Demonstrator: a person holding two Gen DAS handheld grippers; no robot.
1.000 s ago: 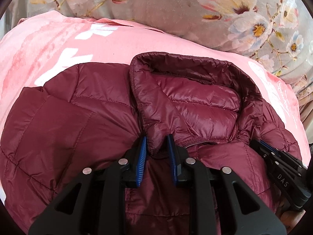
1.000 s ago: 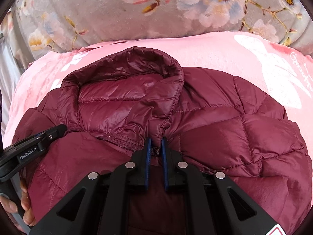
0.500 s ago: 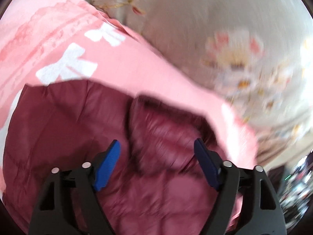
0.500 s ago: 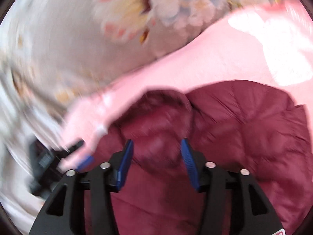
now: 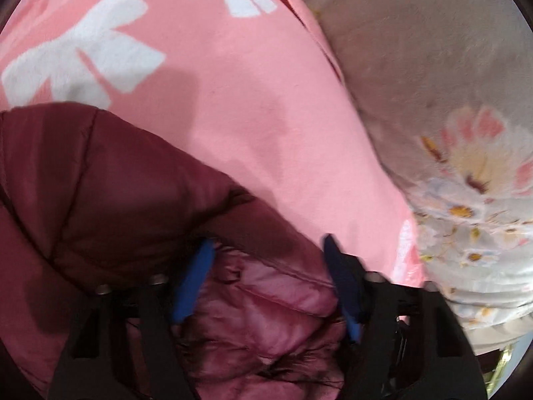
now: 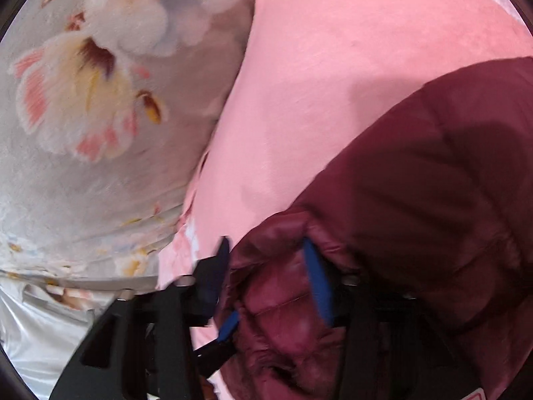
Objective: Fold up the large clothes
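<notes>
Both of our grippers sit low over the hood end of the maroon puffer jacket (image 5: pixel 110 180), and the main risk we see is a grab that takes the wrong amount of cloth. The left gripper (image 5: pixel 266 276) has its jaws spread wide, with the hood's shiny lining bulging up between the blue pads (image 5: pixel 193 280). If we close here, the slick quilted shell could squirt out from between the pads, or we could pinch only the lining and leave the outer layer behind, which would twist the fold. The right gripper (image 6: pixel 269 270) is likewise spread, astride the hood's rim (image 6: pixel 279 233); one finger seems to be outside the jacket, over the pink blanket (image 6: pixel 326 76), so a careless close could catch blanket along with jacket and drag the bedding. The views are smeared, so we cannot be sure how deep either pad is in the fabric.

The jacket lies on the pink blanket with white bow prints (image 5: pixel 83 50), its hood end near the blanket's edge, where the grey floral bedding (image 6: pixel 83 106) begins. It looks puffy and springy, stitched in broad quilted panels, dark on the outside and glossier, paler inside the hood. That loft suggests any fold will tend to rise again unless pressed flat.
</notes>
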